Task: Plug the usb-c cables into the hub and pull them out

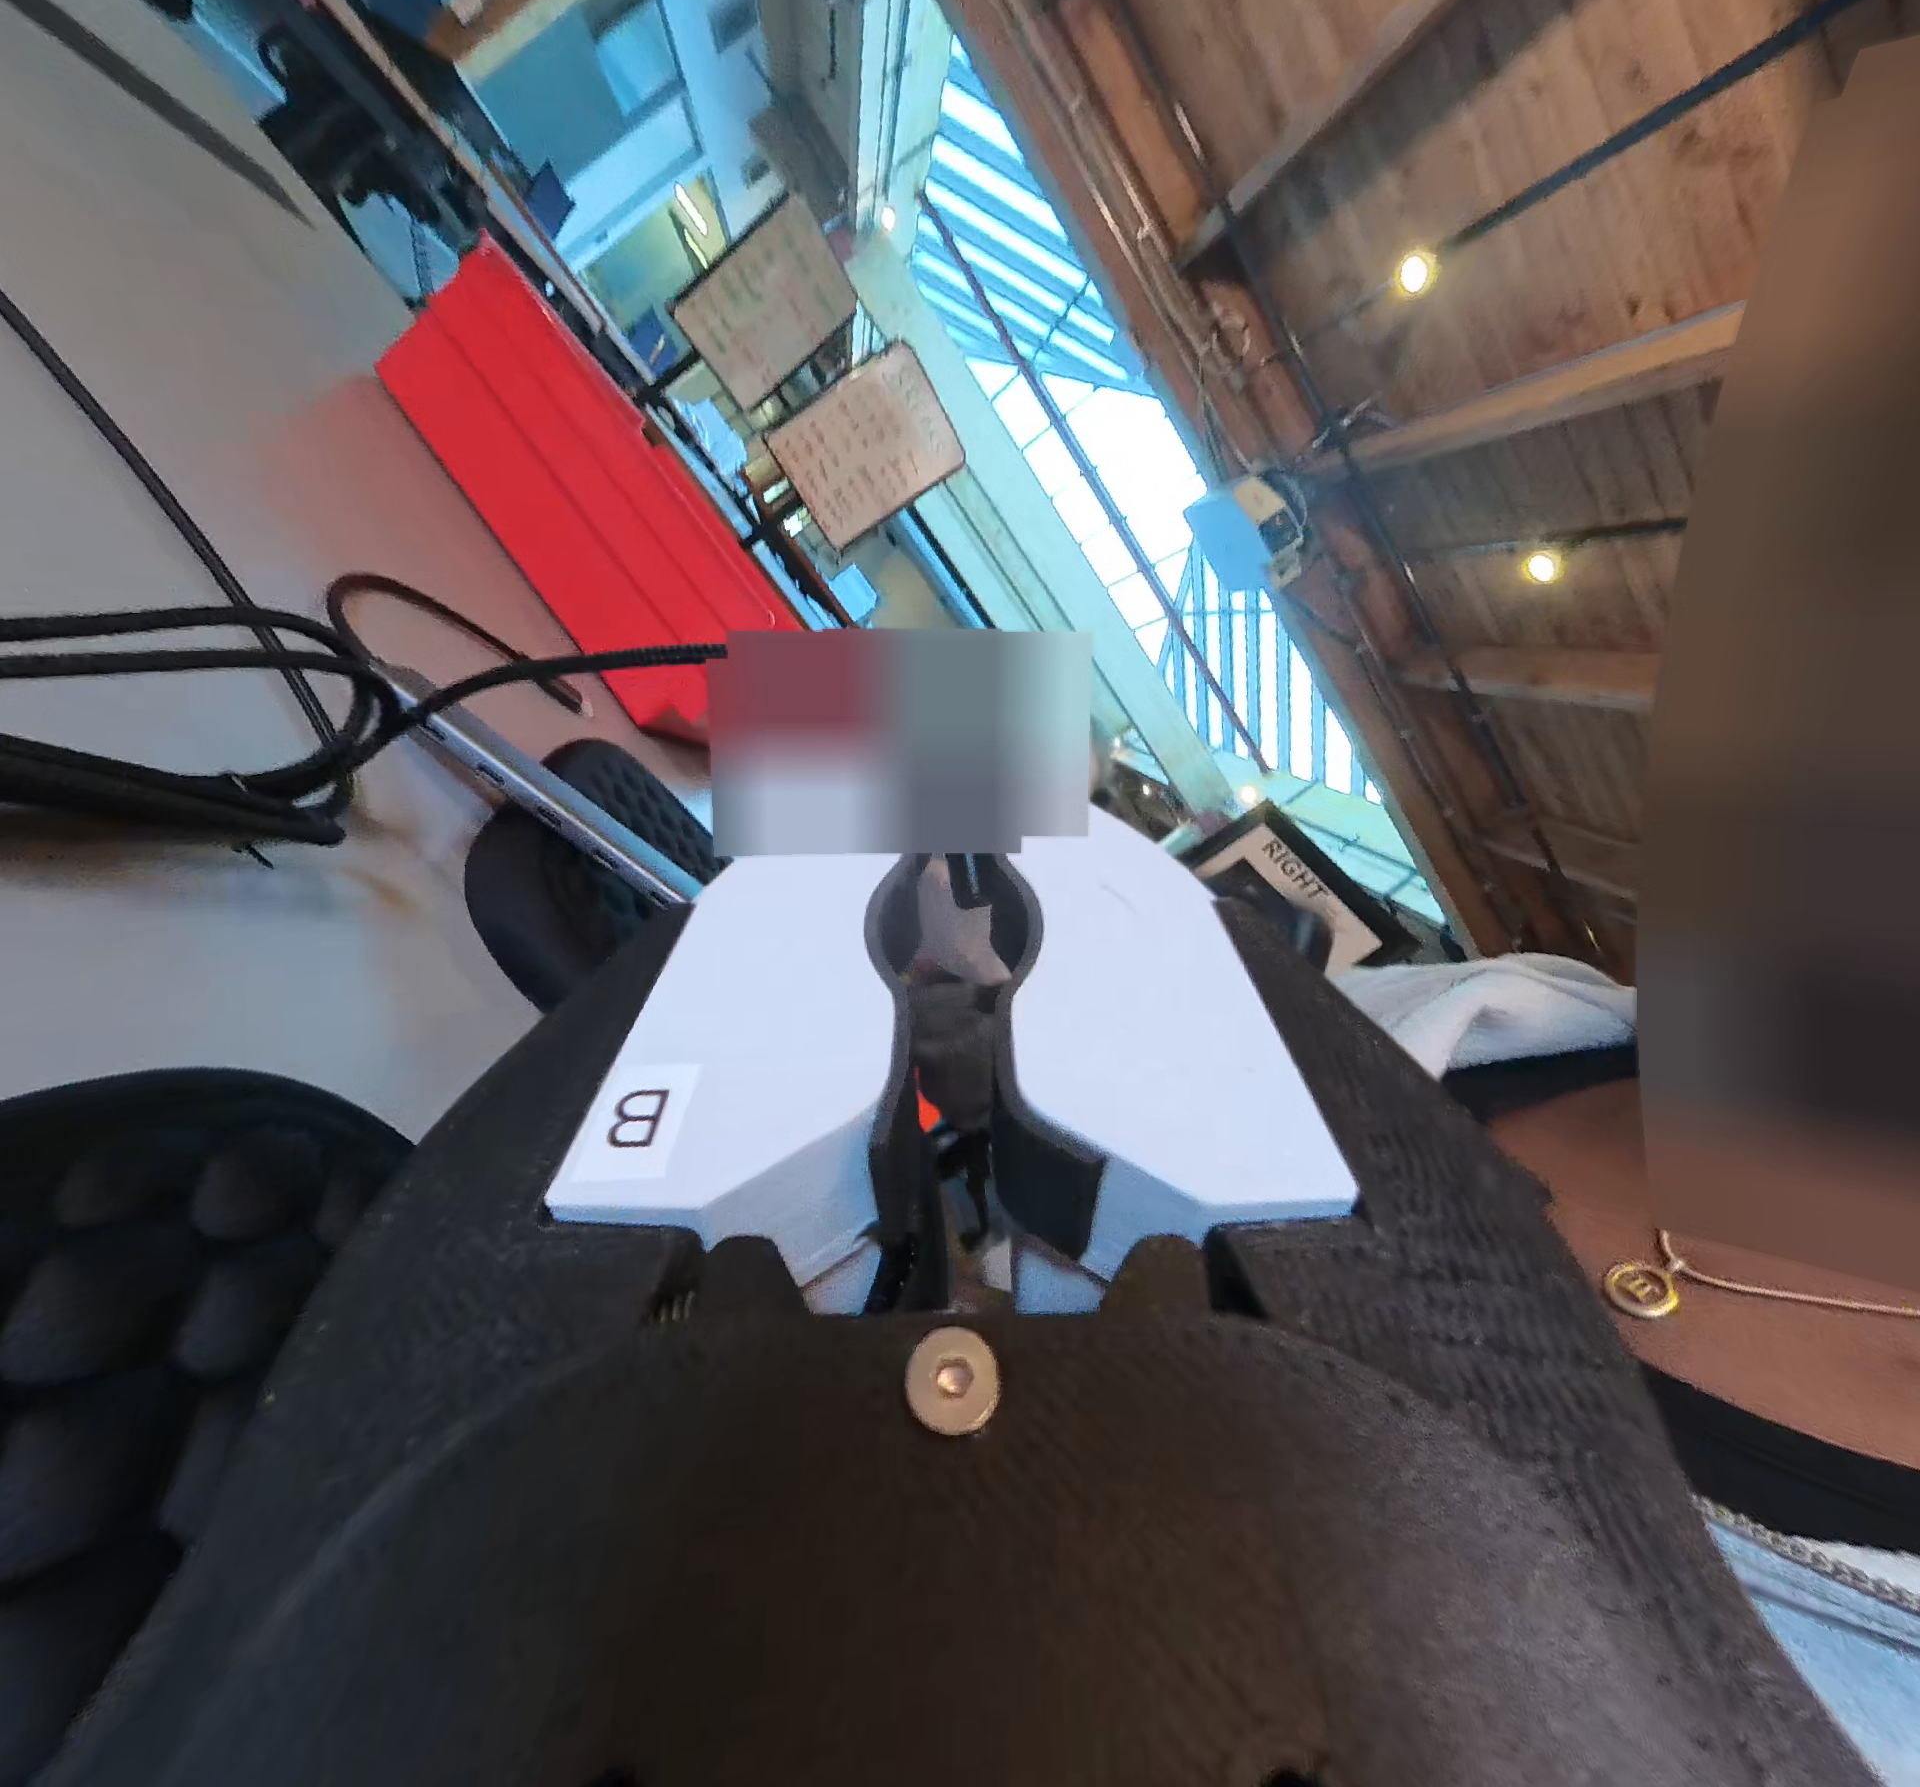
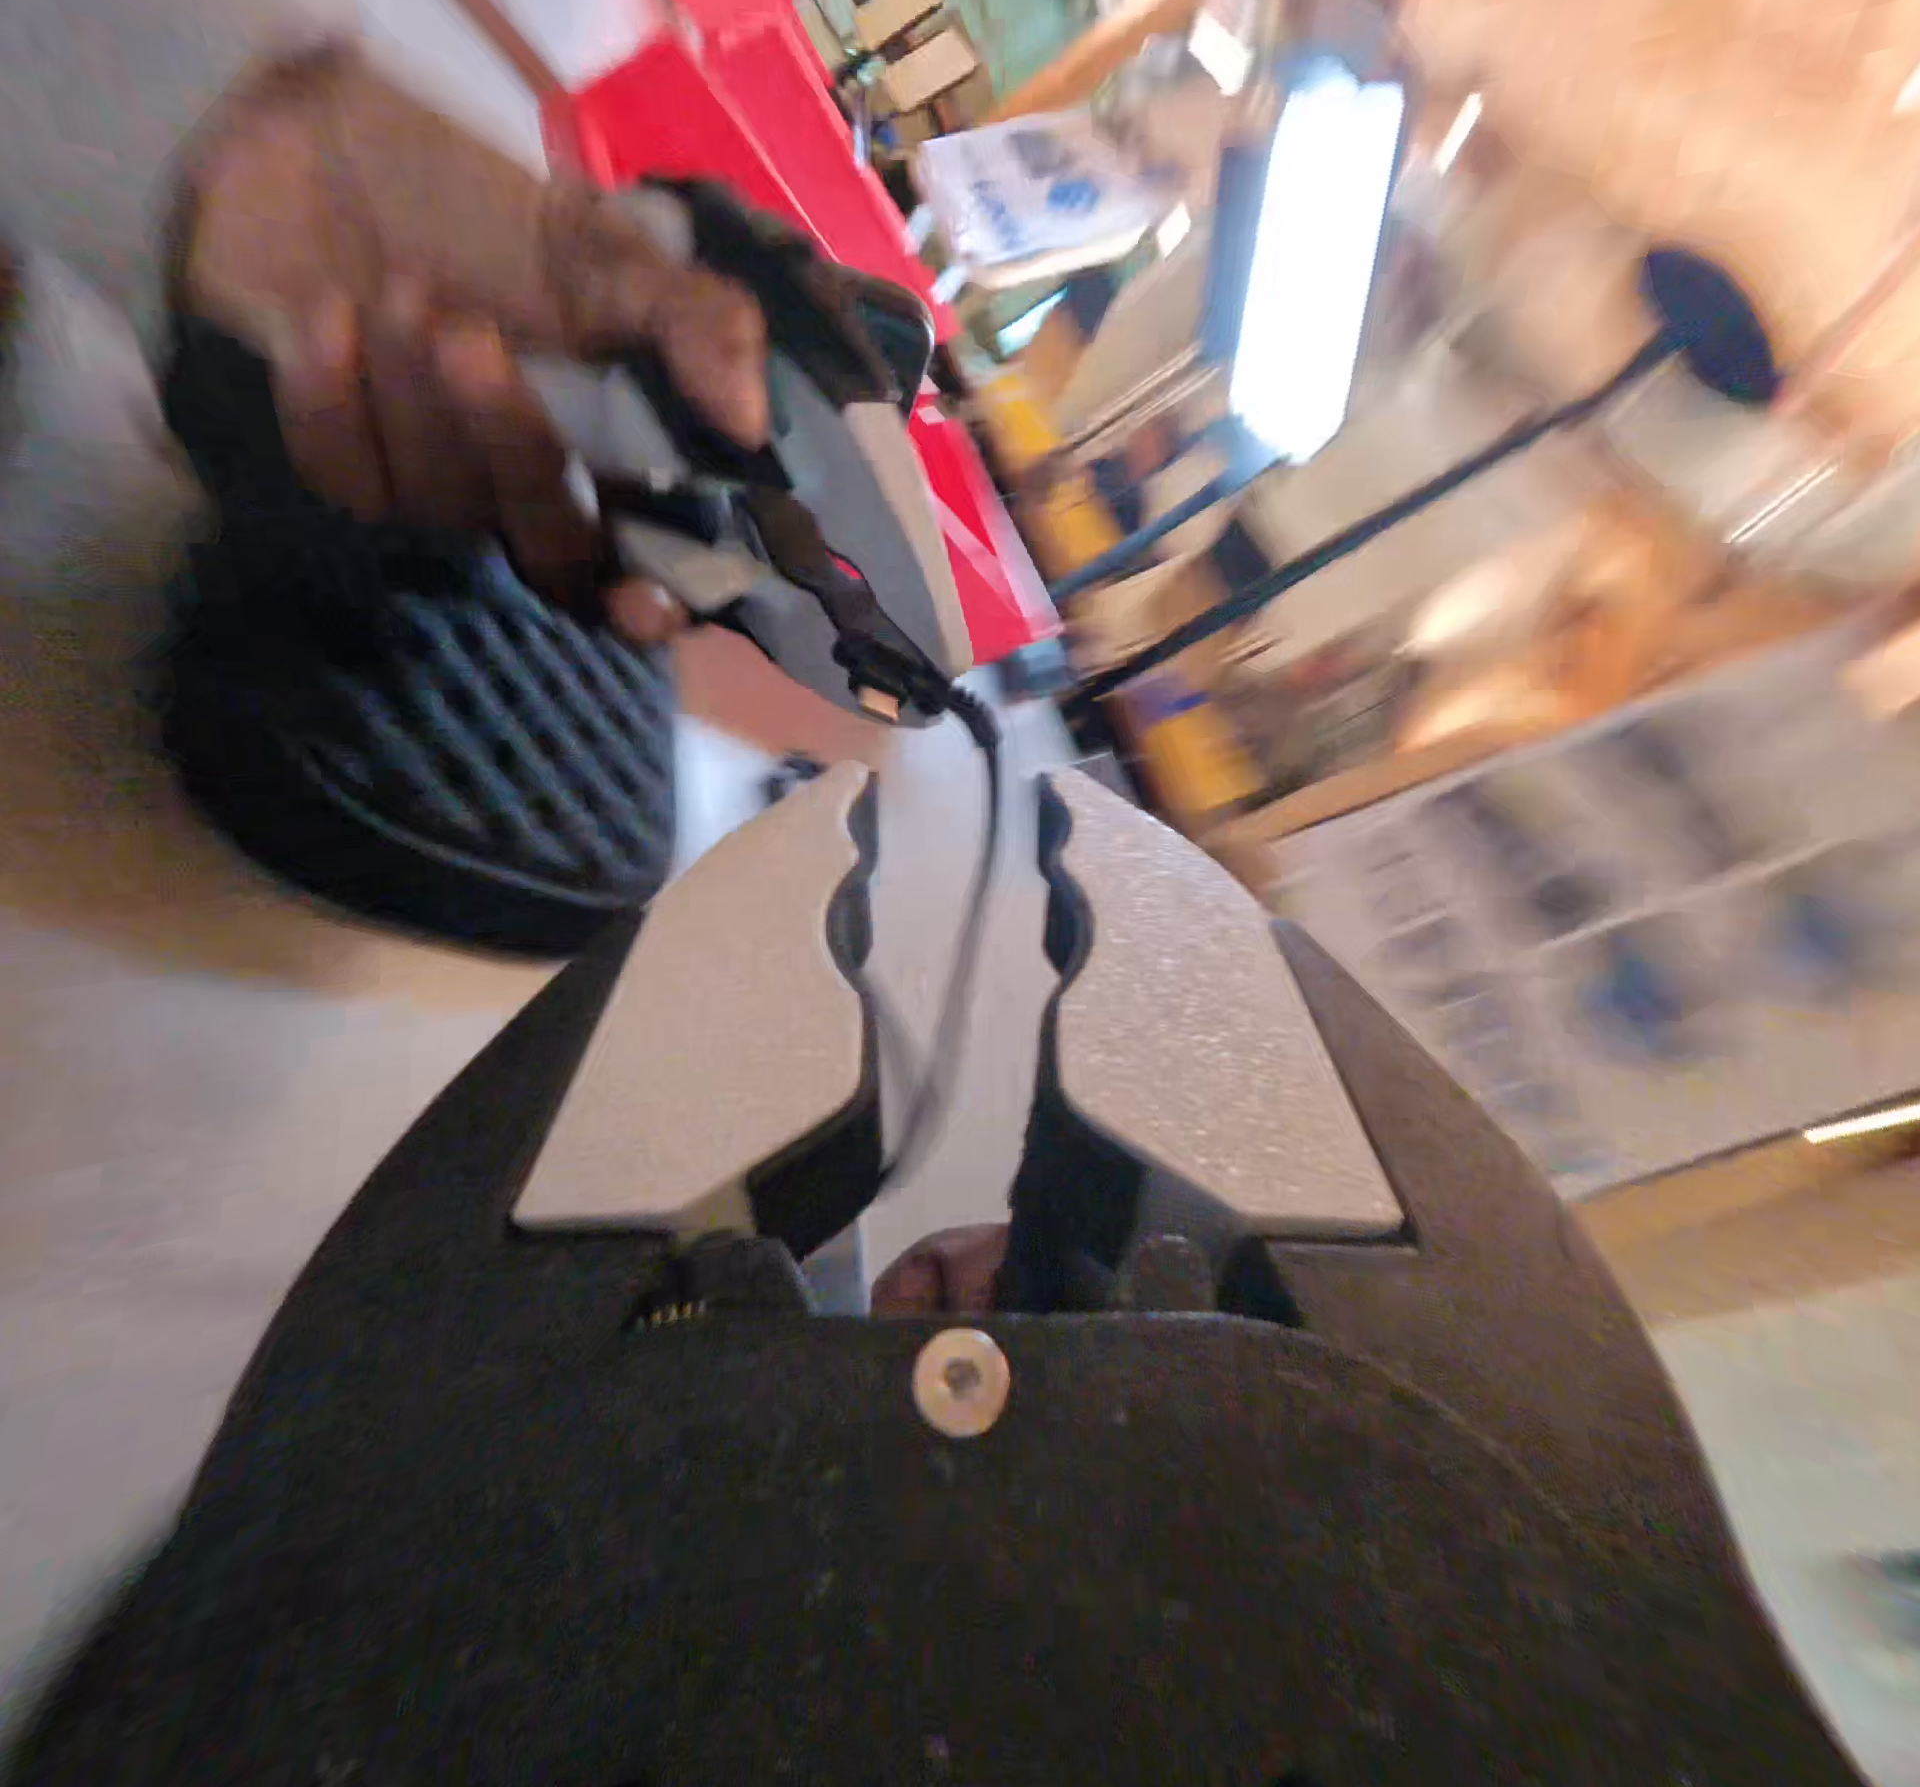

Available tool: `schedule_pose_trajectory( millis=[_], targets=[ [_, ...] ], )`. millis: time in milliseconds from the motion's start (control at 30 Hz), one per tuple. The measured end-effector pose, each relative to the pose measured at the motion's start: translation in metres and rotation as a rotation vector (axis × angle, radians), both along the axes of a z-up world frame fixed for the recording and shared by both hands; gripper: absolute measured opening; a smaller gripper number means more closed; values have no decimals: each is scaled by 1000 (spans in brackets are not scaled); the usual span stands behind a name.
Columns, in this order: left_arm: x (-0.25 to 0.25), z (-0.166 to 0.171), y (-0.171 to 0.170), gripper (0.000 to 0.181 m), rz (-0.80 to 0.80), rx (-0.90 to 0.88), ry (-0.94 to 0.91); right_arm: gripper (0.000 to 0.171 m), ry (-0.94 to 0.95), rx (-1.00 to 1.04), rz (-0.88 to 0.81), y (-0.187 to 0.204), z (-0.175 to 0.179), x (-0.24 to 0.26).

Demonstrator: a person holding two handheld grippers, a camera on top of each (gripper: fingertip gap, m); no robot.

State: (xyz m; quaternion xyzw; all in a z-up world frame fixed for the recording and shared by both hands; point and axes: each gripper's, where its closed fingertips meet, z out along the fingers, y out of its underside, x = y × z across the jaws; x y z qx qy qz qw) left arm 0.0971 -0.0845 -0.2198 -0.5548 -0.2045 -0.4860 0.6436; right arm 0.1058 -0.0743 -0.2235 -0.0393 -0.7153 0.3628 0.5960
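Black printed gripper body, nearest the lens in both wrist views, a bright screw at its centre; pale finger plates ahead of it.

Left gripper [image 1: 951, 916]: jaws pressed together, pinching the plug end of a black usb-c cable [image 2: 883, 688]; in the right wrist view the plug's metal tip points free of the fingers, into no port; the cord droops from it toward the right gripper.

Right gripper [image 2: 954, 787]: jaws spread, holding nothing; the drooping cord passes between its fingers, contact not discernible through the motion blur.

Hub [image 1: 540, 792]: slim grey bar with ports along its edge, lying on the white table [image 1: 156, 366]; just beside a black mesh pad [image 1: 623, 802]; before the red box [image 1: 561, 480].

Spare cables [image 1: 177, 698]: black braided loops on the table, beside the hub on the side away from the box; one seems to run to the hub's end.

Handling, as judged: cable light and limp, plug shell short, stiff and smooth; best held across the shell's flat faces, just behind the metal tip, never by the cord; hub light, likely to slide unless steadied.
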Motion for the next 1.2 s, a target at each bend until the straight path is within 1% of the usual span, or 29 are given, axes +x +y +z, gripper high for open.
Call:
schedule_pose_trajectory(
  millis=[33,67,167,200,233,300,400,467,567,667,733,767,800,833,900,933,967,1000,1067,1133,1200],
  targets=[
    [-3,1,-1,8,17,9,-7,39,-212,-222,48,-2,-3,1],
    [-5,1,-2,8,26,17,-14,42,-420,-450,115,-6,-2,5],
    [-5,5,-2,9,47,49,-12,39,-977,-1145,223,-8,2,4],
    [-4,6,-1,9,52,60,-5,36,-1109,-1314,295,-11,5,6],
    [-3,7,0,9,62,65,5,31,-1177,-1455,344,-12,7,6],
    [-2,7,2,9,85,67,29,25,-1220,-1637,351,-12,2,2],
    [0,6,5,9,99,61,54,21,-1223,-1700,368,-16,-4,-1],
    [2,5,6,9,100,57,62,14,-1175,-1712,366,-13,-4,-4],
    [0,3,8,9,118,47,71,5,-1144,-1672,368,-12,-3,-5],
    [2,2,8,9,114,45,72,5,-1125,-1595,338,-11,-4,-4],
    [2,2,8,9,116,48,84,5,-1127,-1578,329,-12,-4,-3],
    [2,3,7,9,121,54,87,8,-1129,-1582,332,-12,-4,-3],
    [1,4,7,9,129,61,80,17,-1139,-1586,332,-13,-5,-2],
    [-1,4,7,9,134,65,71,20,-1150,-1582,336,-15,-6,-2],
    [-2,4,7,9,136,71,60,20,-1141,-1592,353,-16,-6,-2],
    [-2,4,7,9,138,72,59,16,-1130,-1612,359,-14,-5,-3],
    [-1,4,7,9,139,72,61,6,-1116,-1633,369,-11,-4,-4],
    [-2,3,7,9,146,67,63,3,-1113,-1635,378,-10,-4,-5],
    [-1,3,7,9,152,66,72,3,-1121,-1619,386,-11,-4,-4],
    [-2,4,7,9,153,69,72,12,-1132,-1616,382,-12,-5,-4],
    [-2,4,7,9,155,71,67,12,-1141,-1617,388,-13,-6,-4]
  ],
)
